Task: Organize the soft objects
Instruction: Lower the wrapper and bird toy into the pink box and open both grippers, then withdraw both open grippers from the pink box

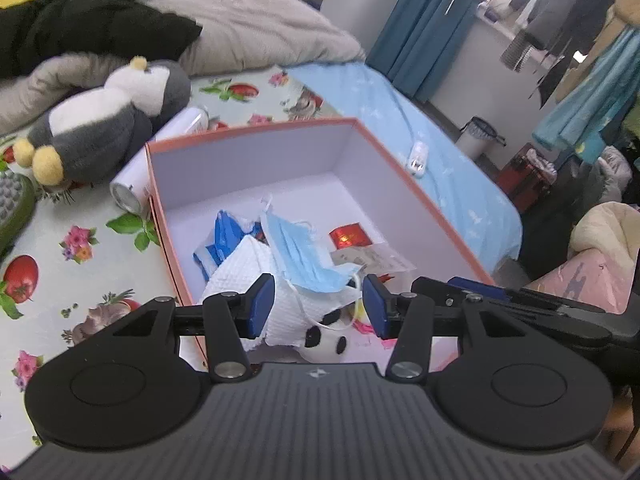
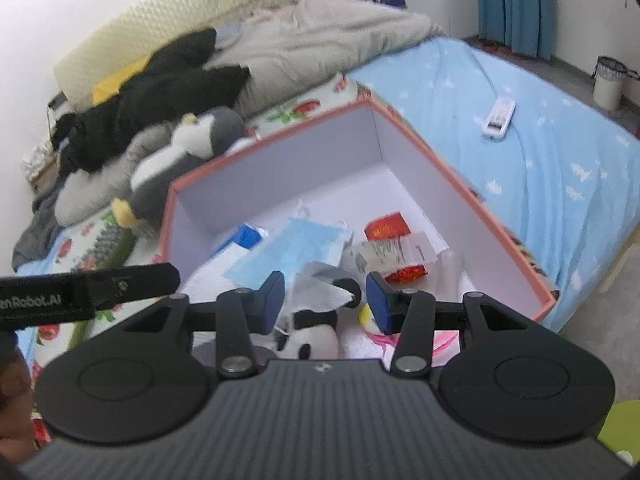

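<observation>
A face mask (image 1: 298,254), a white cloth (image 1: 256,276) and a panda toy (image 2: 316,332) are already gathered in the box (image 1: 256,132); the penguin plush (image 1: 108,120), at ten o'clock of it, is left on the bed (image 1: 420,128). Both the left hand-held gripper (image 1: 319,306) and the right hand-held gripper (image 2: 326,302) are held apart, nothing clamped.

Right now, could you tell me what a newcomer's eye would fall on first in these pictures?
Probably the open orange-edged box on the bed, holding a blue face mask, a white cloth and a red packet. Next, the grey-and-white plush penguin lying just left of the box, beside a metal can. A white remote lies on the blue sheet to the right.
</observation>
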### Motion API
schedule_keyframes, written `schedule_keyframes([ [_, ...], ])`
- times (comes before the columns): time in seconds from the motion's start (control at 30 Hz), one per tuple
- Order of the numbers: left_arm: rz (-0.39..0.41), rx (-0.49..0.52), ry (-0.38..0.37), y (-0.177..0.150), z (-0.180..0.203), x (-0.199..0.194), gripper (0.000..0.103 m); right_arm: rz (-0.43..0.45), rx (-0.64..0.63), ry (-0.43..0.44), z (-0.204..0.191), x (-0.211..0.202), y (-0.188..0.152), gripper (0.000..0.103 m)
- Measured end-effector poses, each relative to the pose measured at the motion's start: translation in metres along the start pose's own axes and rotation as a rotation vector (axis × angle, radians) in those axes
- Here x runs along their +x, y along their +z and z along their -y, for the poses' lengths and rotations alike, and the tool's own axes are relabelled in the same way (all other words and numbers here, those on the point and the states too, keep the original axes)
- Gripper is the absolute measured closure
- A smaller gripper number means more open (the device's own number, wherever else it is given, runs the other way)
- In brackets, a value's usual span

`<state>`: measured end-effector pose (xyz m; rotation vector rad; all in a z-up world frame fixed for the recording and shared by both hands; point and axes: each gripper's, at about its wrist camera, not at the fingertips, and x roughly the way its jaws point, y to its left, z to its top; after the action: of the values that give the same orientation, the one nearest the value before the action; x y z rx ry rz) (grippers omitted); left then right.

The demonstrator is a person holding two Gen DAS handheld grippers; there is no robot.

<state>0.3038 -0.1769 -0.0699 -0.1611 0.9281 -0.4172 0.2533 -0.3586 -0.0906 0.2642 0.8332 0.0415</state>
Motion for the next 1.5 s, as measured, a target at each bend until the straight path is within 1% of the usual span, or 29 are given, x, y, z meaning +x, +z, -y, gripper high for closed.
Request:
schedule_keyframes([
  [0.23,0.076,0.022,-0.033,-0.015,0.011,-0.063,0.048,0.117,-0.013,0.022,-0.016,-0.063,-0.004,0.055],
  [0.37,0.125,0.054,-0.029,-0.028,0.017,-0.100,0.048,0.170,-0.014,0.022,-0.025,-0.097,-0.012,0.055],
  [0.57,0.194,0.060,-0.040,-0.050,0.024,-0.151,0.048,0.213,-0.042,0.018,-0.040,-0.136,-0.027,0.055],
  [0.63,0.214,0.046,-0.029,-0.058,0.026,-0.165,0.048,0.232,-0.045,0.006,-0.044,-0.149,-0.034,0.055],
  [0.77,0.235,0.053,-0.014,-0.075,0.032,-0.185,0.048,0.249,-0.067,0.001,-0.050,-0.171,-0.050,0.055],
  [0.9,0.240,0.049,-0.005,-0.094,0.034,-0.199,0.048,0.252,-0.074,-0.002,-0.050,-0.178,-0.063,0.055],
  [1.1,0.233,0.038,0.013,-0.115,0.033,-0.211,0.048,0.226,-0.088,0.006,-0.057,-0.183,-0.081,0.055],
  [1.27,0.230,0.033,0.033,-0.123,0.032,-0.213,0.048,0.201,-0.100,0.026,-0.063,-0.182,-0.095,0.055],
  [1.37,0.219,0.028,0.046,-0.122,0.028,-0.213,0.048,0.179,-0.087,0.038,-0.063,-0.178,-0.097,0.055],
  [1.5,0.205,0.031,0.068,-0.121,0.023,-0.214,0.048,0.183,-0.070,0.031,-0.062,-0.175,-0.095,0.055],
])
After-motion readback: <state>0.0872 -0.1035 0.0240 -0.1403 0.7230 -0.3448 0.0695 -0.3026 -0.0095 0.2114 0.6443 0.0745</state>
